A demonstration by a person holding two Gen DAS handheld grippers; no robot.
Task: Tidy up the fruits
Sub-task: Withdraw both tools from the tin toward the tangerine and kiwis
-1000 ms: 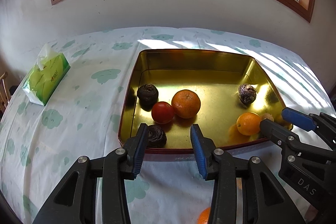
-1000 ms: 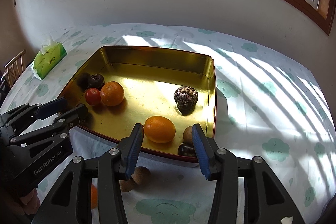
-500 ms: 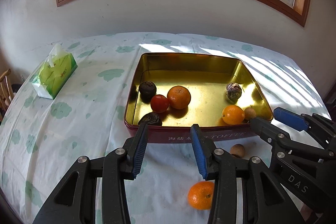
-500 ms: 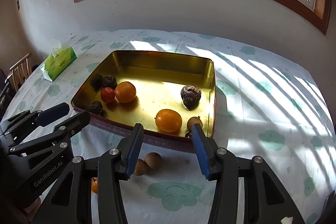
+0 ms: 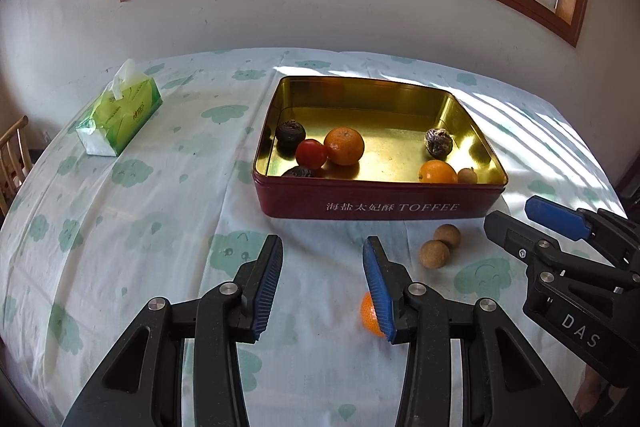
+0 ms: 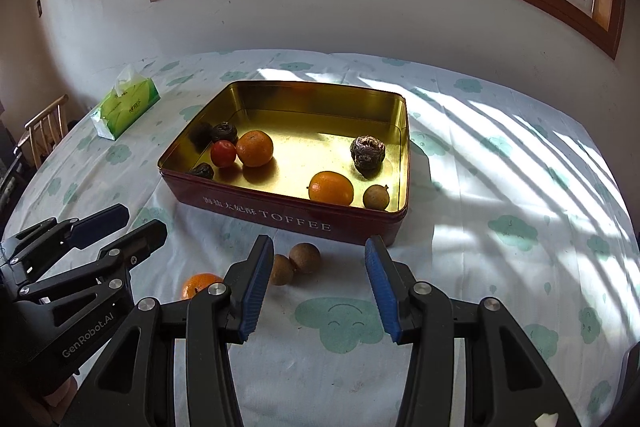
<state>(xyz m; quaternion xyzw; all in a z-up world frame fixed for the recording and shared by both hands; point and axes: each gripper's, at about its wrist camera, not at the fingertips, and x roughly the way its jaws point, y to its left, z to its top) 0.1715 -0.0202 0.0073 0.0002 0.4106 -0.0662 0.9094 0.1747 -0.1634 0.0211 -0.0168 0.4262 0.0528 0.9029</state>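
Both the left gripper and right gripper gape with nothing inside; fruit sits in the toffee tin; two brown balls and an orange lie on the cloth in front

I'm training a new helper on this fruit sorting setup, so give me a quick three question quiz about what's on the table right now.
1. True or false: both claws, left claw and right claw, are empty.
2. How many fruits lie on the cloud-print tablecloth outside the red rectangular toffee tin?
3. The small red tomato touches: A) the large orange mandarin B) the green tissue box C) the tin's right wall.

Key: 1 true. 2 three: two round brown longans and one small orange mandarin. 3 A.
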